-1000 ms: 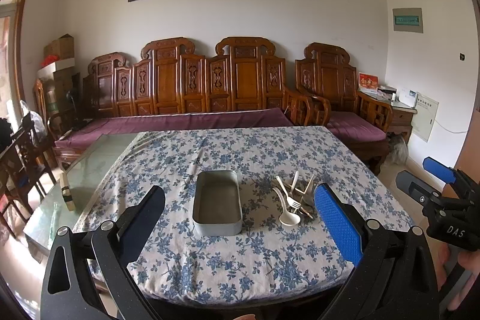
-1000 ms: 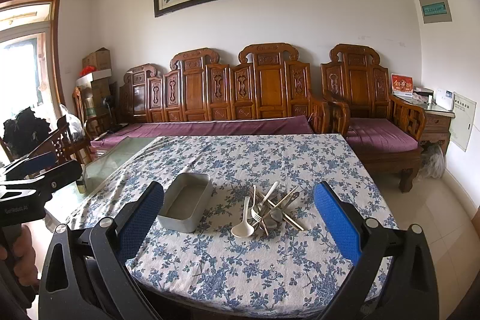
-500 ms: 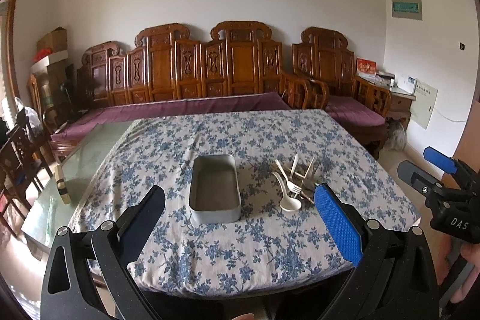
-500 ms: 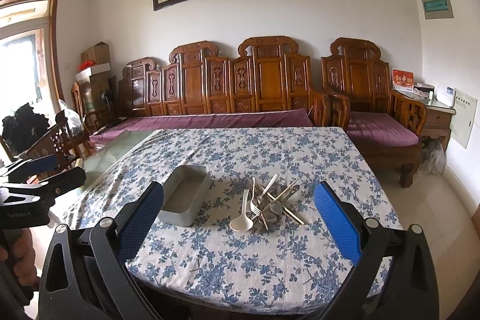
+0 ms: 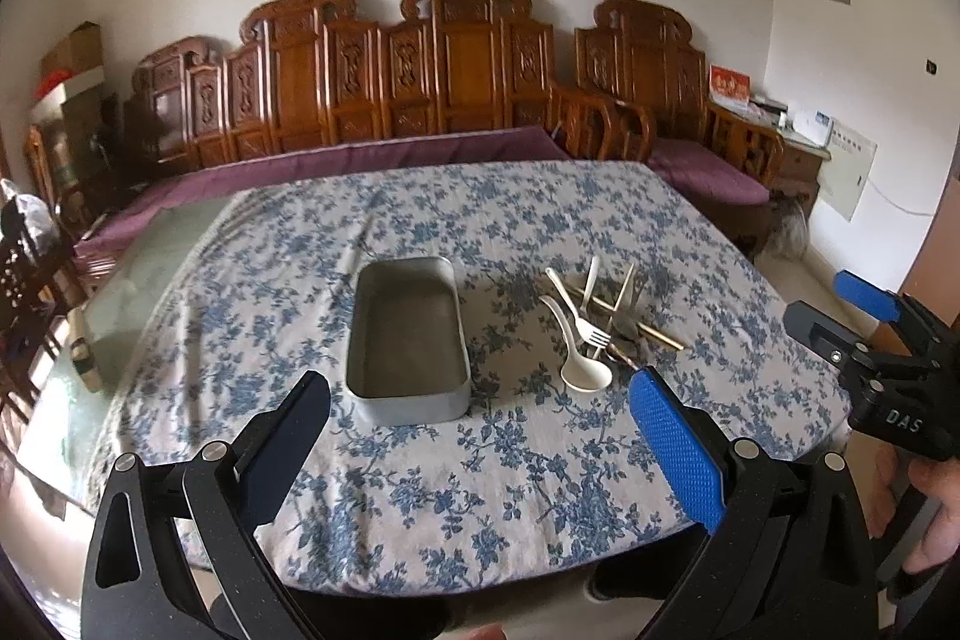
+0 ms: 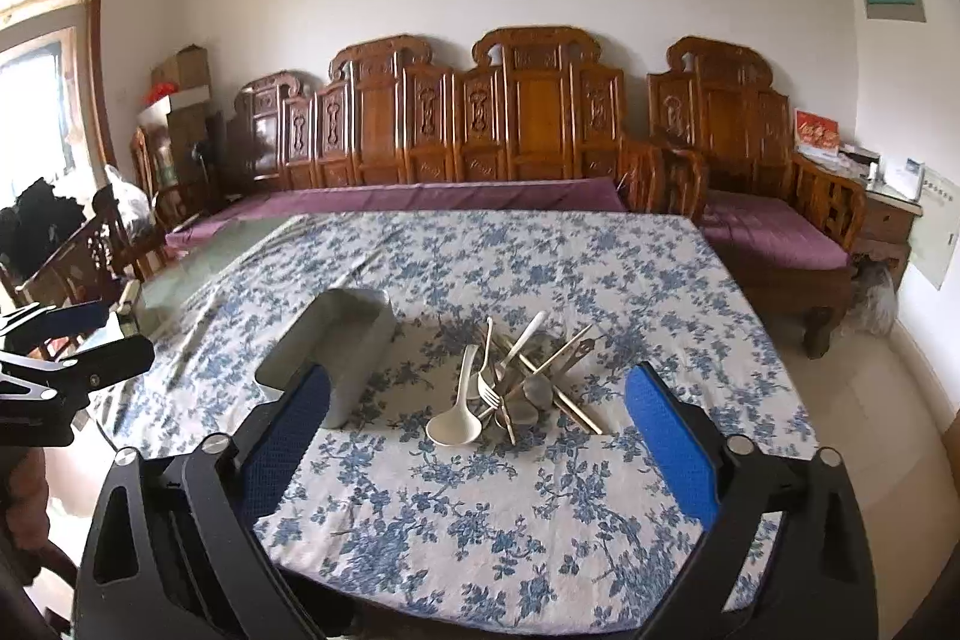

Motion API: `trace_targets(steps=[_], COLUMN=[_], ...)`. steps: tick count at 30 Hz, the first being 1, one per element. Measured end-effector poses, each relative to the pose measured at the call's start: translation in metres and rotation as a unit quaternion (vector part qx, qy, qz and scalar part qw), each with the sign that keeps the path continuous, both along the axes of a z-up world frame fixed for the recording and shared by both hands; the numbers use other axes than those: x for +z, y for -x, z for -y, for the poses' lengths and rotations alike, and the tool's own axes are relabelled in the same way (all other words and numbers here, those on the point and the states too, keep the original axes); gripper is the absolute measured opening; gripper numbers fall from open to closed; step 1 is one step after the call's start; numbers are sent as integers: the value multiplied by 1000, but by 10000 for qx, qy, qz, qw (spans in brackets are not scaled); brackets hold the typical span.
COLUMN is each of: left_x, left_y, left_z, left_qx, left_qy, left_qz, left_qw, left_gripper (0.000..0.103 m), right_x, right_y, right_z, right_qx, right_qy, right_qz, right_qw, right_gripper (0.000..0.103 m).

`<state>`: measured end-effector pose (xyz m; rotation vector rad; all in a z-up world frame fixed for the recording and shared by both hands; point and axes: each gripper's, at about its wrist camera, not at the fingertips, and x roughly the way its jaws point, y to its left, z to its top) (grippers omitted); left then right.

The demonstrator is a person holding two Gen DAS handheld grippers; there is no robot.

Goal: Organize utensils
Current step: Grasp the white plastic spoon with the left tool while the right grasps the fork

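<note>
A grey metal tray (image 5: 408, 334) stands empty on the blue-flowered tablecloth (image 5: 480, 460); it also shows in the right wrist view (image 6: 336, 346). Right of it lies a pile of utensils (image 5: 600, 316): a white spoon (image 5: 579, 358), a fork and chopsticks. The pile shows in the right wrist view (image 6: 528, 376) with the white spoon (image 6: 456, 415) in front. My left gripper (image 5: 480, 430) is open and empty, above the table's near edge. My right gripper (image 6: 477, 424) is open and empty, short of the pile. Each gripper shows in the other's view, the right one (image 5: 864, 334) and the left one (image 6: 66, 346).
A carved wooden bench (image 6: 480, 130) with purple cushions runs behind the table. A wooden armchair (image 6: 768, 196) stands at the far right. The uncovered glass table part (image 5: 120, 280) lies at the left. Chairs and boxes stand at the far left (image 6: 90, 232).
Both grippers have moved forward and tilted down toward the table; tray and utensils look larger. Nothing on the table has moved.
</note>
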<state>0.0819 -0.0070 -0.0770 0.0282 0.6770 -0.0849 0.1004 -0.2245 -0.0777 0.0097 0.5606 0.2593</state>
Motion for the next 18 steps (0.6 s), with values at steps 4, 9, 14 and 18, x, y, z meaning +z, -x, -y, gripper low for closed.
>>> trace_targets(steps=[4,9,14,18], left_x=[-21,-46,-70,-88], left_y=[-29,-61,-87,-103], left_z=[2,8,18,30], left_qx=[-137,-290,-499,-609], left_qy=[12,9,20,-90], left_qz=[-219,-510,-698,-883], left_qw=[9997,9983,9963,9942], left_gripper=[97,97,97,96], right_x=[-25,-61,-94,-118], right_y=[-29,-67,-97,-118], right_z=[0,2,9,15], right_qx=[117,238,278,336], right_qy=[29,115,219,92], right_qz=[-254,-628,-965,-1198], right_qw=[9996,9977,9947,9922], right_gripper=[83,75,62,54])
